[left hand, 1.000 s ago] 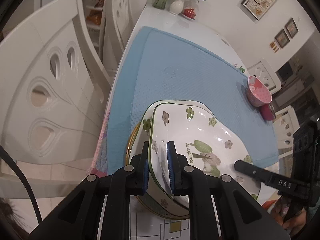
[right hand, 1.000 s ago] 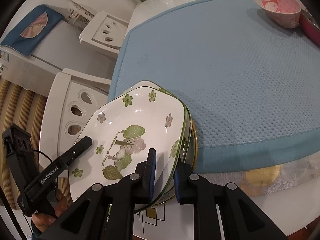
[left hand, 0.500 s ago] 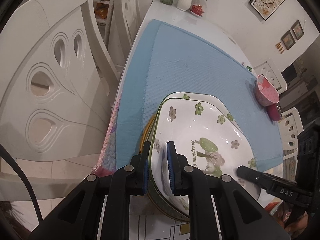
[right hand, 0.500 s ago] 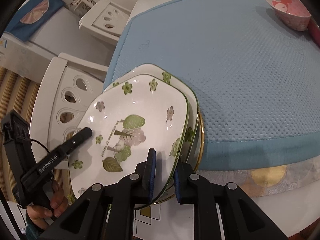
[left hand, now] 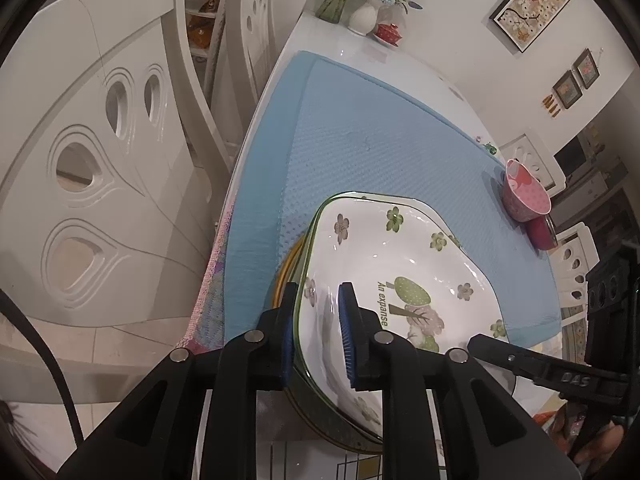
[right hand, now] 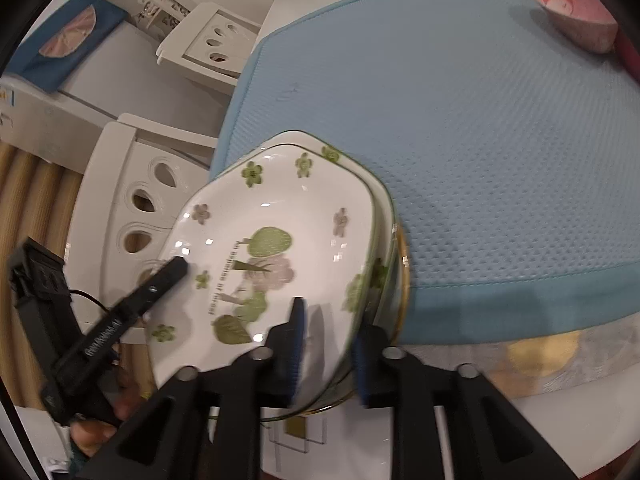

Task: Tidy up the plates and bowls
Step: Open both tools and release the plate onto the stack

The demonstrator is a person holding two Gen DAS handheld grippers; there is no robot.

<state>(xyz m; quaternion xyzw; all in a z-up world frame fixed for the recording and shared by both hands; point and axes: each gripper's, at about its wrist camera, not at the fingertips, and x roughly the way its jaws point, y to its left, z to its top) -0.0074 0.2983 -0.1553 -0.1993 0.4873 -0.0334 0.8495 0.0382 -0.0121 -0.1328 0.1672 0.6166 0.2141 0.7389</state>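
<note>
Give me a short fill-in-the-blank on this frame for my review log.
1. Both grippers, left and right, clamp the rim of the floral ___.
2. The mat on the table is ___.
3. The bowl at the mat's far edge is ___.

Missing words: plate; blue; pink

Ahead of the tool we saw a blue mat covering the white table. Beyond it stood a flower vase. White chairs stood left.

Glossy glazed ceramic plate, dimpled matt blue mat, glossy white table
</note>
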